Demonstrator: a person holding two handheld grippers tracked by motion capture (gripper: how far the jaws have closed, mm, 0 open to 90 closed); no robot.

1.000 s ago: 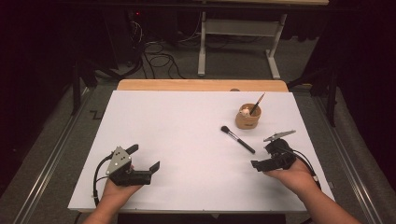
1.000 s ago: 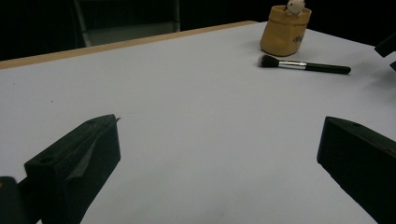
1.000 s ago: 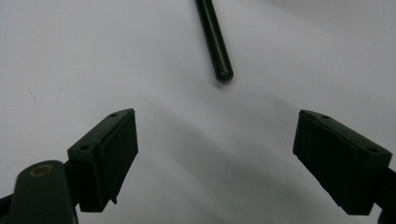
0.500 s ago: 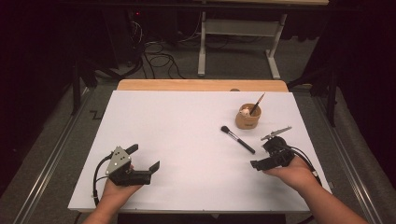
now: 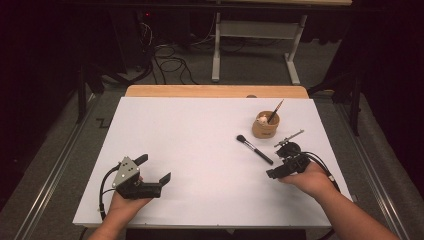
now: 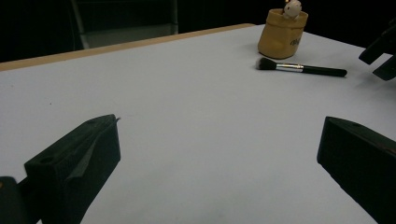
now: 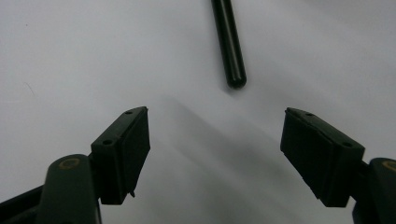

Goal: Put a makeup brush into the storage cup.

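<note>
A black-handled makeup brush (image 5: 255,149) lies on the white table top (image 5: 190,130), bristles pointing to the far left. Its handle end (image 7: 229,42) sits just ahead of my open right gripper (image 7: 215,140), roughly centred on the gap between the jaws. From above, the right gripper (image 5: 278,163) is at the near end of the brush. My left gripper (image 5: 153,168) rests open at the near left, far from the brush (image 6: 301,68), with nothing between its jaws (image 6: 217,158).
A tan cup (image 5: 265,125) holding a thin brush and a small white item stands just beyond the makeup brush. A slim silver tool (image 5: 290,137) lies right of it. A wooden strip (image 5: 200,91) runs along the table's far edge.
My right gripper has crept forward and left, closer to the brush handle's end. The left gripper has stayed still.
</note>
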